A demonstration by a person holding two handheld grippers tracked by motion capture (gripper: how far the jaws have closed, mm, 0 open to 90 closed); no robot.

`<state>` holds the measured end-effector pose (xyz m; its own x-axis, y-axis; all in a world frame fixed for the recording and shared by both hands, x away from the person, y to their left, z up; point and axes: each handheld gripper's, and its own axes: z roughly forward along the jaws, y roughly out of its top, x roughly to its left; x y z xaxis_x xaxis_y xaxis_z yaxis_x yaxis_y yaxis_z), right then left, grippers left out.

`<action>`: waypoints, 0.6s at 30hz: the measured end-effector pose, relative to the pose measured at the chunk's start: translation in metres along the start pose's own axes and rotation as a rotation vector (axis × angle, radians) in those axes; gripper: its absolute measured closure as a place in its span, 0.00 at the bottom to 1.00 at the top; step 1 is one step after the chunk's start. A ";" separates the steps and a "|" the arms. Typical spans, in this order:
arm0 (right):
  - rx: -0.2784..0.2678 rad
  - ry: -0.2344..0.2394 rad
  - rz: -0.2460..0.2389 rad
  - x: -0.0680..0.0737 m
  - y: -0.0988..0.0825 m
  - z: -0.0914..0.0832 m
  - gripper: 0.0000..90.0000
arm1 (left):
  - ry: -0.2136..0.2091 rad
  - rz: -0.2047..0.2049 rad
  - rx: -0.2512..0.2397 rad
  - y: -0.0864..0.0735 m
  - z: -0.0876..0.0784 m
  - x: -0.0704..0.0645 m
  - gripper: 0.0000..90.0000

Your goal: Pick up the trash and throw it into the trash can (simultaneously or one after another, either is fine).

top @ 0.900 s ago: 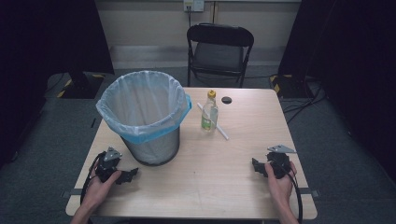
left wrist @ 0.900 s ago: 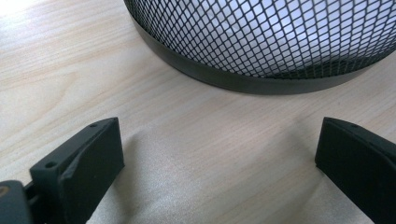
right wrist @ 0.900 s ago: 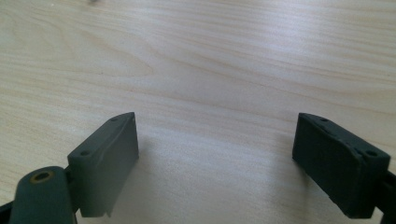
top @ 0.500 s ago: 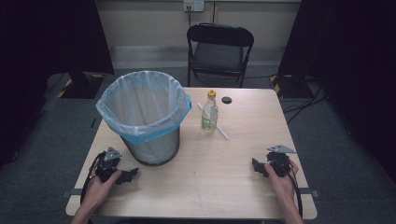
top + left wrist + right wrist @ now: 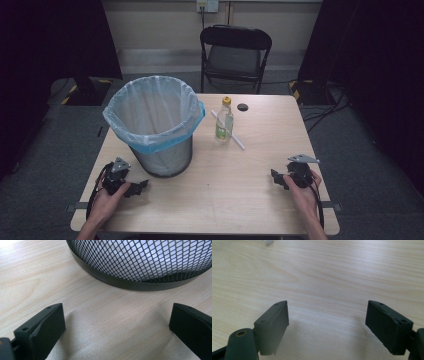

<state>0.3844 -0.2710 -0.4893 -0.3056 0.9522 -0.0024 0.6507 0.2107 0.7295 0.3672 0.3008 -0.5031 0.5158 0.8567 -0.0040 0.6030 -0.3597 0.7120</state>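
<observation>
Plainly both tools rest low on the table [image 5: 260,200] for a start: the left gripper [image 5: 141,186] gapes wide just beside the mesh bin [image 5: 165,159], the right gripper [image 5: 275,177] equally wide and empty, well apart from the bottle [image 5: 224,120] and straw [image 5: 235,137]. The bin's liner [image 5: 150,107] looks empty, though its bottom is hidden

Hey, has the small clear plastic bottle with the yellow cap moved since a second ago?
No. The small clear plastic bottle with the yellow cap stands where it did, right of the mesh bin, beside the white straw.
</observation>
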 end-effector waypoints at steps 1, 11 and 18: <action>0.003 0.002 -0.006 0.001 0.001 0.000 0.19 | 0.000 0.000 0.000 0.000 0.000 0.000 0.00; 0.000 0.046 -0.032 0.011 0.014 -0.001 0.20 | 0.004 -0.002 -0.001 0.001 0.001 0.000 0.00; 0.010 0.107 -0.041 0.027 0.022 0.010 0.18 | 0.007 -0.006 -0.002 0.002 0.002 0.000 0.00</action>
<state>0.3970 -0.2382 -0.4799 -0.4046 0.9136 0.0413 0.6430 0.2521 0.7232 0.3692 0.2997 -0.5030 0.5084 0.8611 -0.0034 0.6050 -0.3543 0.7131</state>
